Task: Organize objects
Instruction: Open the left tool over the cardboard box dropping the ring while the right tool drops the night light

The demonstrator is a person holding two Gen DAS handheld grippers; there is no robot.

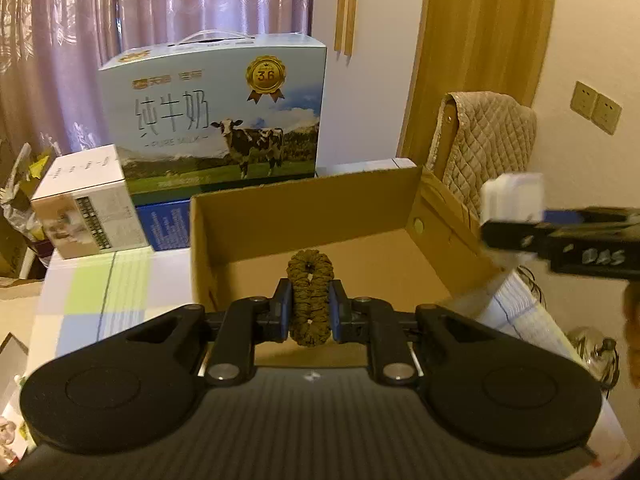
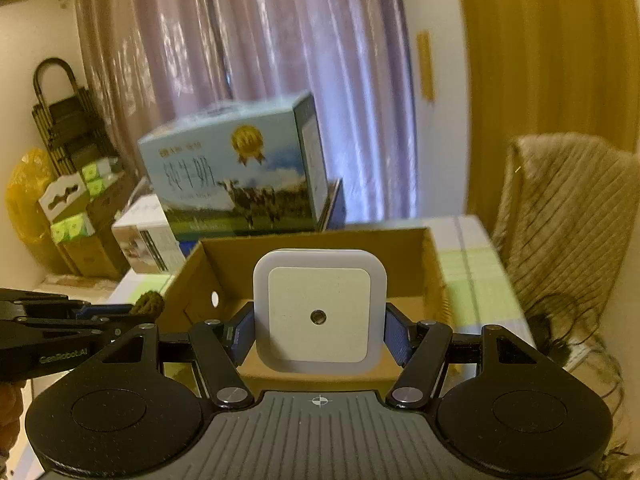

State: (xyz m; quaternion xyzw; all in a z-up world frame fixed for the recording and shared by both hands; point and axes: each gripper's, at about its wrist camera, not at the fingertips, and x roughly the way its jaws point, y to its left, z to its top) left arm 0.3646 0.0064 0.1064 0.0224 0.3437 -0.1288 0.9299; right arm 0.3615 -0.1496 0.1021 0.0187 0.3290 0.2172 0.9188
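Left gripper (image 1: pixel 310 305) clamps the scrunchie (image 1: pixel 310 296), right gripper (image 2: pixel 319 332) clamps the white square (image 2: pixel 319 311), both over the box (image 1: pixel 304 208); converging, they could collide.

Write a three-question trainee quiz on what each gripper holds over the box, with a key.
1. True or false: the left gripper is shut on the olive-brown ruffled fabric scrunchie.
2. Multiple choice: the right gripper holds
A. the pale blue milk carton with a cow picture
B. the white square plastic night light with rounded corners
C. nothing
3. Fill in: both held items hang over the open brown ____ box.

Key:
1. True; its blue pads press the scrunchie from both sides.
2. B
3. cardboard
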